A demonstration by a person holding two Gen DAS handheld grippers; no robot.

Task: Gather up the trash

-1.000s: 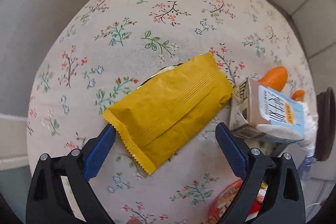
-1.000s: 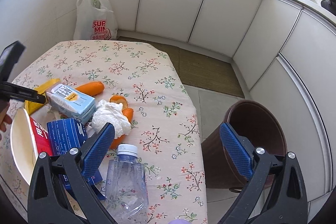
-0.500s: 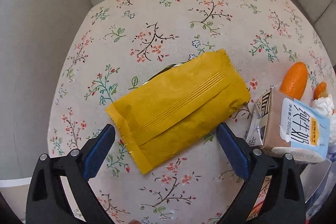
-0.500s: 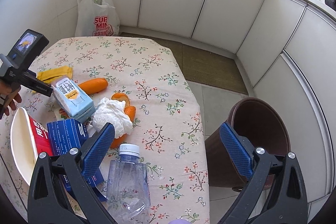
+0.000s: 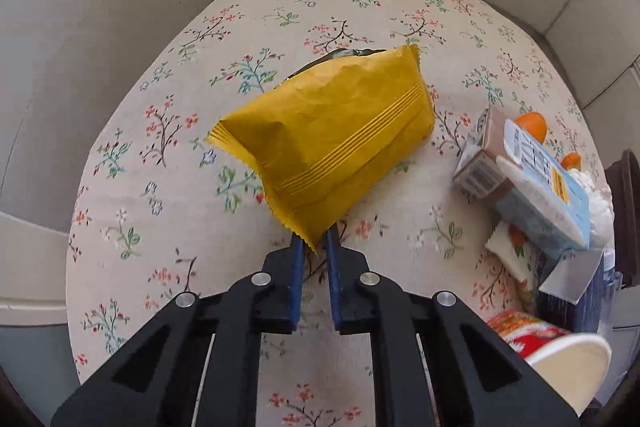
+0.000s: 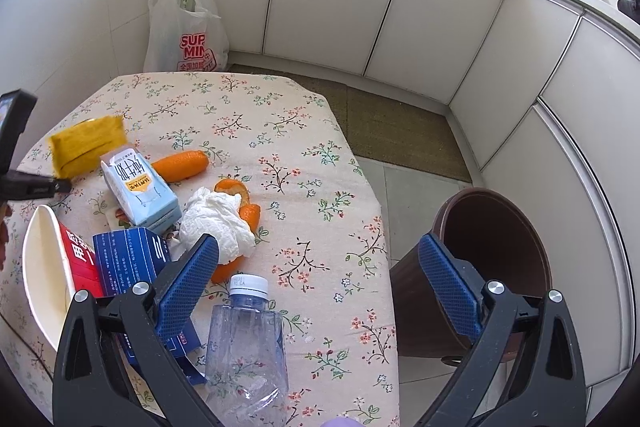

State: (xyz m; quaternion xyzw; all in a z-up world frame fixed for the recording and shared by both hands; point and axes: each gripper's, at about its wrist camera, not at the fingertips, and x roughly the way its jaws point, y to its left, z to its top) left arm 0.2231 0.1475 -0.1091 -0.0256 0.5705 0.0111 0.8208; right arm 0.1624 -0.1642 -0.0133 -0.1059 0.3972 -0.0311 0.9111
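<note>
so the left gripper [image 5: 311, 242] has just snapped its jaws together on the near serrated corner of the yellow snack wrapper [image 5: 332, 143], and you can see why it went for that spot: the crimped seal is flat and stiff, way easier to pinch than the puffy middle. The near end already looks to be tipping up off the floral tablecloth [image 5: 168, 131], while the far end at about 12 o'clock seems to be resting on it, though I can't tell for sure. In the right wrist view the wrapper [image 6: 86, 145] sits out at roughly 10 o'clock with the left tool coming in from the edge. The right gripper [image 6: 320, 291] hangs with its blue pads wide apart and nothing between them, parked over the crushed clear bottle [image 6: 246, 339], probably lined up as the next grab. The rest of the junk is bunched together at the near side: milk carton [image 6: 140, 191], wadded tissue [image 6: 218, 221], orange peels [image 6: 236, 193], blue box [image 6: 128, 259], paper cup [image 6: 48, 267]. The brown bin [image 6: 488, 259] stands on the floor at 3 o'clock just off the table edge, so my guess is the wrapper has to travel all the way across
</note>
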